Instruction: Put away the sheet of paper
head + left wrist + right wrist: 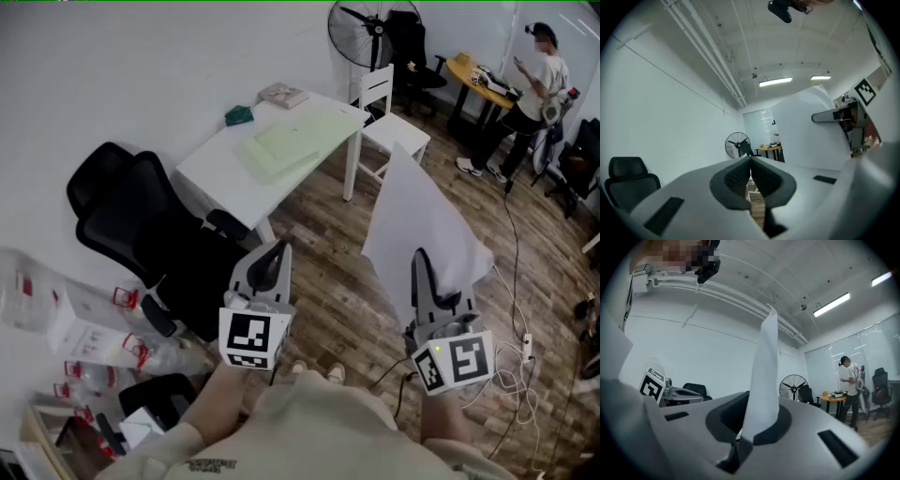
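A white sheet of paper (pixel 422 220) stands up in the air over the wooden floor, pinched at its lower edge by my right gripper (pixel 422 265), which is shut on it. In the right gripper view the sheet of paper (pixel 764 376) rises edge-on from between the closed jaws. My left gripper (pixel 272 255) is held lower left of the sheet, apart from it, jaws shut with nothing between them. The left gripper view has the paper (pixel 811 131) as a broad white face at the right. A pale green folder (pixel 291 141) lies on the white table (pixel 216 173).
A black office chair (pixel 141 225) stands left of my left gripper. A white chair (pixel 389 112) and a standing fan (pixel 361 33) are beyond the table. A person (pixel 530 94) stands far right by a yellow table. Clutter and boxes (pixel 84 347) lie lower left; cables (pixel 511 361) trail on the floor right.
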`<state>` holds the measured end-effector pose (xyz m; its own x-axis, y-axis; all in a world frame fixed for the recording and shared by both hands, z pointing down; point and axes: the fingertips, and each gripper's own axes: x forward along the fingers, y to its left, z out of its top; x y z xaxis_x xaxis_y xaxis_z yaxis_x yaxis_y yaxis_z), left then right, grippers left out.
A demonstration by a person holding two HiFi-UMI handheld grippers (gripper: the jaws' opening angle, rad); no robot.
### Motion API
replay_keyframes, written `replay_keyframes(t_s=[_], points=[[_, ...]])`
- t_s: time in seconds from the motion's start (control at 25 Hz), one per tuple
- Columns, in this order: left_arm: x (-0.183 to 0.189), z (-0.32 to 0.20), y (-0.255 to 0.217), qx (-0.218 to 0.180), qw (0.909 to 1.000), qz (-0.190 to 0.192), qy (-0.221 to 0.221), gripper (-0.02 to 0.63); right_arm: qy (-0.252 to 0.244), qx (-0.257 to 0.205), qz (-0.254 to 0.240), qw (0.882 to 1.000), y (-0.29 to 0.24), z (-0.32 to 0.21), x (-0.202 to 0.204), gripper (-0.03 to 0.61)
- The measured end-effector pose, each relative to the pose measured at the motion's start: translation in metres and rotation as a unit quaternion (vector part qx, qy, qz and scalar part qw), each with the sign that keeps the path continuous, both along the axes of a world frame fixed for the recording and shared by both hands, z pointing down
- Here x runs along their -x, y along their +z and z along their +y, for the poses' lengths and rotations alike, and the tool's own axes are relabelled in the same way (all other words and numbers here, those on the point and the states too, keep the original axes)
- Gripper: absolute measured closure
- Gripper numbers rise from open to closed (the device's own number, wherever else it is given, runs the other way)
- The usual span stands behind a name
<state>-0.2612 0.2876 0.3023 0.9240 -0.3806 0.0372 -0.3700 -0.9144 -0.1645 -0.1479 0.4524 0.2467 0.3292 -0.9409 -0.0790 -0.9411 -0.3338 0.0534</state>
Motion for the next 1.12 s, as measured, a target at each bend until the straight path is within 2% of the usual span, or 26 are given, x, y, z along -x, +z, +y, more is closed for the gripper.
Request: replay_keyframes(t_s=[0.24, 0.8, 1.12], points=[[-0.007, 0.002, -0.002, 0.008, 1.0000, 0.005, 0.004, 0.592, -0.010, 0.000, -0.007, 1.000, 0.001, -0.002, -0.004, 0.555], [-0.031, 0.012, 0.004, 0.011, 0.9999, -0.004, 0.013, 0.592, 0.001, 0.004, -0.012, 1.000, 0.008, 0.011, -0.030, 0.555], [-0.046, 0.025, 0.007, -0.004, 0.9997, -0.017, 0.016, 0.592, -0.006, 0.003, -0.020, 1.000, 0.015, 0.020, -0.046, 0.555]])
